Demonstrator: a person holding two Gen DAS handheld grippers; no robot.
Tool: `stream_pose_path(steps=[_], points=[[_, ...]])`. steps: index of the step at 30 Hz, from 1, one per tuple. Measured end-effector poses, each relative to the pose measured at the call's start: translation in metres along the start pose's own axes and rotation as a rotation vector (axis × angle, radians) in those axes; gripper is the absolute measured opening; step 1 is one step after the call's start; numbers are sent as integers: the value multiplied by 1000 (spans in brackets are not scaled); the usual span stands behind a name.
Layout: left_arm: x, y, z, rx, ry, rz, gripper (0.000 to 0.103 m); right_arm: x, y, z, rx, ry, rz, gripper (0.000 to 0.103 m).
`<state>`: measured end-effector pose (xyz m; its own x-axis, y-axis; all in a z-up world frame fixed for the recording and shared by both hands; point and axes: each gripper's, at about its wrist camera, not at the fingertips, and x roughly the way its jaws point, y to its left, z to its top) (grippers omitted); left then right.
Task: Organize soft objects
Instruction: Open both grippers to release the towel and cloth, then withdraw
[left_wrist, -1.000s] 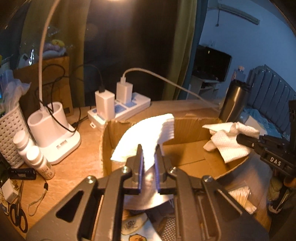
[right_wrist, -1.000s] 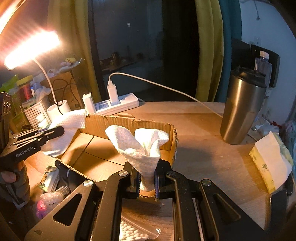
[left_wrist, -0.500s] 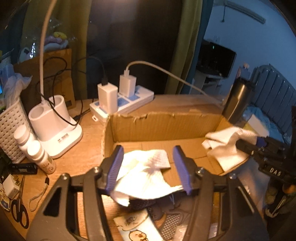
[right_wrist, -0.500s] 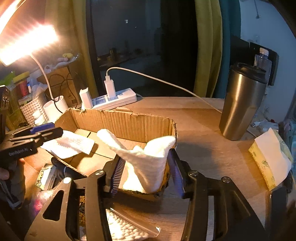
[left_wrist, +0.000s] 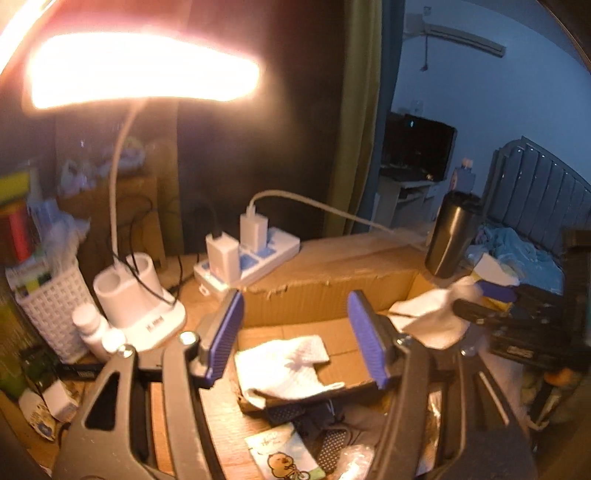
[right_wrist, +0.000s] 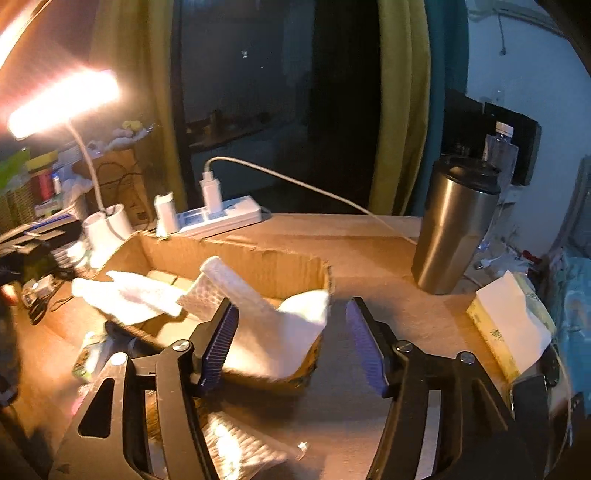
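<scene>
My left gripper (left_wrist: 300, 334) hovers above the near edge of a cardboard box (left_wrist: 325, 295), its blue pads wide apart and still opening. A white cloth (left_wrist: 284, 365) lies loose below them, half inside the box and half over its near wall. My right gripper (right_wrist: 293, 343) stands at the box's (right_wrist: 258, 258) right corner, its jaws also opening. A second white cloth (right_wrist: 266, 328) drapes over that corner between the pads. It leans on the left pad, and the right pad is clear of it. The first cloth (right_wrist: 125, 295) shows further left in the box.
A lit desk lamp (left_wrist: 140, 77) glares overhead, its white base (left_wrist: 136, 302) at the left. A power strip (left_wrist: 255, 258) with chargers and a cable lies behind the box. A steel tumbler (right_wrist: 454, 229) and a tissue pack (right_wrist: 509, 325) stand to the right. Small packets lie below the grippers.
Both grippers went from shut on a white cloth to open. Each cloth dropped onto the box. The left gripper rose, bringing the lamp head into view.
</scene>
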<state>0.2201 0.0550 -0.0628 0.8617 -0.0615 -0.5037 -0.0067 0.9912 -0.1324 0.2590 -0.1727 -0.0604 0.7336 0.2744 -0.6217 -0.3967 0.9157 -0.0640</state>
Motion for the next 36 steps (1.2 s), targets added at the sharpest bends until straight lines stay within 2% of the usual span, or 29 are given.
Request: stream_pose_path(steps=[5, 13, 18, 20, 23, 31, 36], points=[[-10, -1, 7, 27, -55, 5, 62, 41, -25, -3, 56, 102, -47, 65], [7, 12, -9, -4, -50, 32, 62, 66, -31, -14, 71, 172, -56, 65], [13, 15, -16, -17, -33, 33, 62, 53, -29, -7, 88, 133, -28, 67], [11, 15, -16, -22, -34, 27, 63, 39, -25, -1, 74, 94, -36, 80], [5, 13, -15, -25, -41, 3, 76, 16, -17, 7, 50, 43, -35, 90], [-16, 4, -16, -11, -62, -40, 77, -30, 8, 16, -1, -31, -28, 91], [-29, 3, -18, -19, -75, -50, 77, -24, 7, 11, -2, -2, -42, 91]])
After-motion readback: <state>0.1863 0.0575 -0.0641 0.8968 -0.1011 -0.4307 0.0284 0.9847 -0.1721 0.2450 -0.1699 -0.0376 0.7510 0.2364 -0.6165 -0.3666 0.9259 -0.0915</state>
